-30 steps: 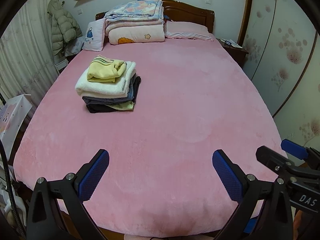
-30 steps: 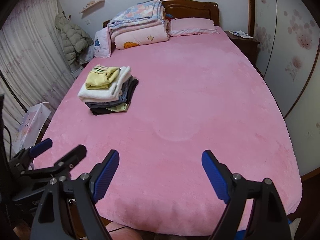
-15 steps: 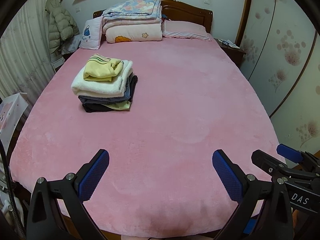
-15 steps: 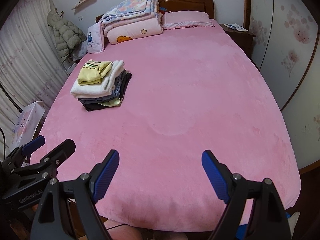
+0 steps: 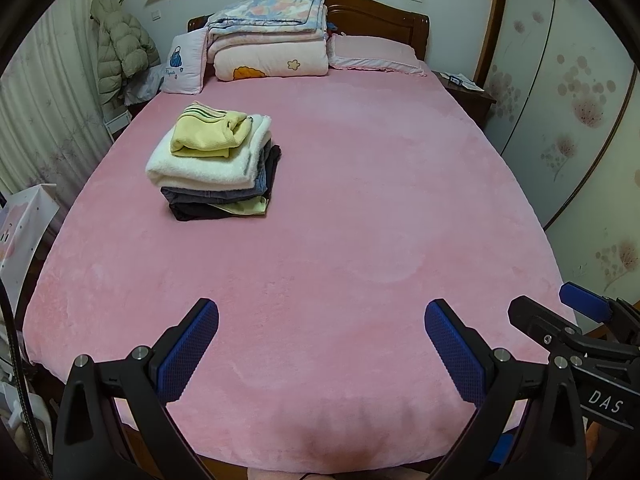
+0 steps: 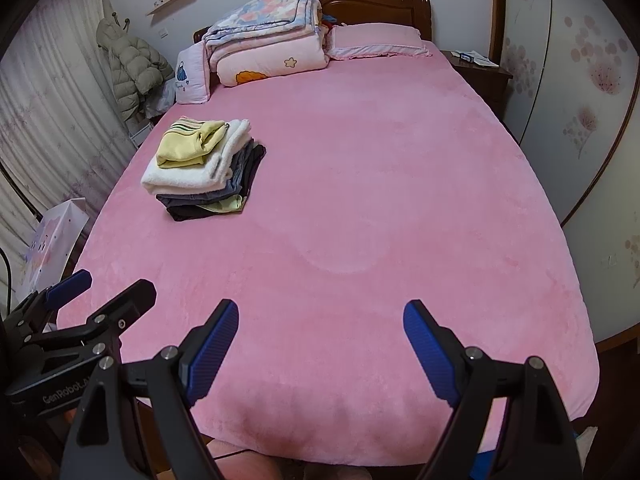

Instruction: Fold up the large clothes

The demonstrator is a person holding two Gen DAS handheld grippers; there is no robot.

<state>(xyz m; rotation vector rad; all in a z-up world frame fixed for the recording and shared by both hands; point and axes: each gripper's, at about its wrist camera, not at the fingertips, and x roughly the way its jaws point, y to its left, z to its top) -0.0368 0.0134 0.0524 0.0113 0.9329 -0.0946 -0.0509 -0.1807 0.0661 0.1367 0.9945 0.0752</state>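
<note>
A stack of folded clothes (image 5: 216,164) lies on the left half of the pink bed (image 5: 340,208), a yellow garment on top, a white one under it, then dark ones. The same stack (image 6: 204,168) shows in the right wrist view. My left gripper (image 5: 320,316) hangs open over the foot of the bed with nothing between its blue pads. My right gripper (image 6: 320,312) is open beside it, also empty. Each gripper shows at the edge of the other's view, the right gripper (image 5: 560,312) at lower right and the left gripper (image 6: 108,292) at lower left.
Folded quilts (image 5: 268,40) and a pink pillow (image 5: 372,54) lie at the wooden headboard (image 5: 376,16). A padded coat (image 5: 120,48) hangs by the curtain on the left. A nightstand (image 5: 466,94) and wardrobe doors (image 5: 568,120) stand on the right. A white bag (image 6: 52,236) sits left of the bed.
Both views have shifted slightly, so the clothes stack and headboard sit a little differently in frame. The clothes on the bed have not moved. Both grippers stay open.
</note>
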